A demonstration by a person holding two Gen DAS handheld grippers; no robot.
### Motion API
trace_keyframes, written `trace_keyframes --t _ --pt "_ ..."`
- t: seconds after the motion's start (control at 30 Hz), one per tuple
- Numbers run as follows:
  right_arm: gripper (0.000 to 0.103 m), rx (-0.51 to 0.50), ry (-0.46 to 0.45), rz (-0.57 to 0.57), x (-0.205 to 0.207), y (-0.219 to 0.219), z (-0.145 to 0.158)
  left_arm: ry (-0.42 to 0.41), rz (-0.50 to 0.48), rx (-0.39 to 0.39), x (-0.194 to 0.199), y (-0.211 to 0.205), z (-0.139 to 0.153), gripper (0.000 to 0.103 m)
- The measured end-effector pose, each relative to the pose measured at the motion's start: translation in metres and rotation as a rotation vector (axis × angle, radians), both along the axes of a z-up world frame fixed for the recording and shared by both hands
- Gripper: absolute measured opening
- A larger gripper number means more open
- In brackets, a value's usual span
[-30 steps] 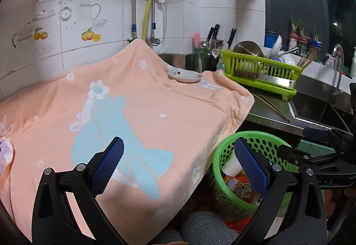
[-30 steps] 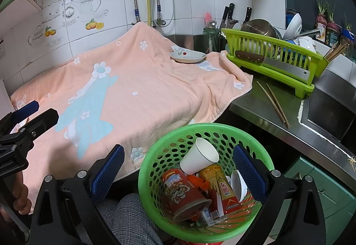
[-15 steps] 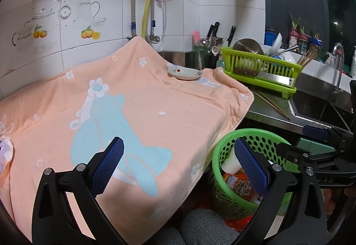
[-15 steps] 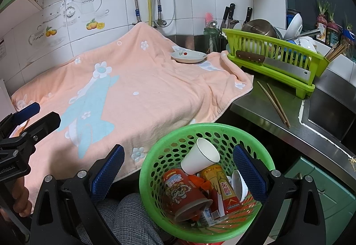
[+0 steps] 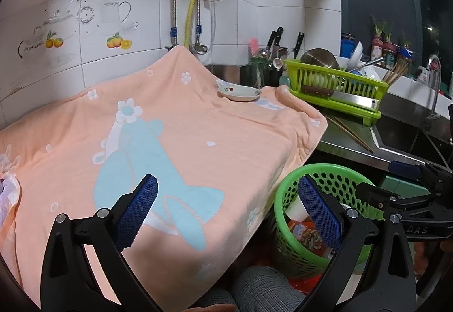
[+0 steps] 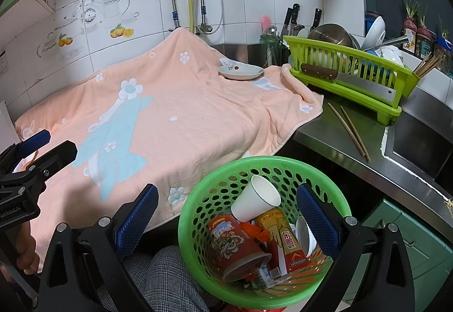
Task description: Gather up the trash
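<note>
The left hand-held gripper [image 5: 228,208] is spread wide with nothing between its blue pads [image 5: 138,208], hovering over the near edge of a peach towel [image 5: 175,139]. The right hand-held gripper [image 6: 226,217] is likewise wide open and empty, poised just above a green basket [image 6: 198,207] whose rim sits between its fingers.

The basket stands below the front edge of the tabletop [image 6: 334,139], beside the hanging towel edge and next to a knee in grey checked trousers [image 6: 167,275]. Inside it lies the collected trash: a white paper cup [image 6: 256,198] tipped on its side on top, a red snack tub [image 6: 235,247] lying on its side, a yellow-and-red drink can [image 6: 283,238], a second white cup [image 6: 304,235] against the right wall, and small wrappers underneath.

The towel, with a pale blue figure and white flowers, covers most of the tabletop. A small white dish [image 6: 240,72] rests on its far corner. To the right, on bare steel, lie two chopsticks [image 6: 349,129], then a lime dish rack [image 6: 351,71] with a cleaver across its front. A sink [image 6: 419,139] follows at the right edge.
</note>
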State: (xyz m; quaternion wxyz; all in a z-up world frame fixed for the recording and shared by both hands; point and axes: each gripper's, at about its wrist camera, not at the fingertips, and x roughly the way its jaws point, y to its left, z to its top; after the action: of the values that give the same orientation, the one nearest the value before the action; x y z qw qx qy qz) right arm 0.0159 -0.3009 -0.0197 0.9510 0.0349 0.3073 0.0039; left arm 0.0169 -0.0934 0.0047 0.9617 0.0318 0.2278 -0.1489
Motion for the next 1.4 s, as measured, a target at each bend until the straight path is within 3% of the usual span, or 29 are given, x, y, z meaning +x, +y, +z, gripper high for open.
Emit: trace_keyframes --t 1.4 --pt "0.095 0.004 0.007 0.005 0.002 0.0066 -0.0022 0.009 0.017 -0.001 0.003 0.0033 -0.0005 0.098"
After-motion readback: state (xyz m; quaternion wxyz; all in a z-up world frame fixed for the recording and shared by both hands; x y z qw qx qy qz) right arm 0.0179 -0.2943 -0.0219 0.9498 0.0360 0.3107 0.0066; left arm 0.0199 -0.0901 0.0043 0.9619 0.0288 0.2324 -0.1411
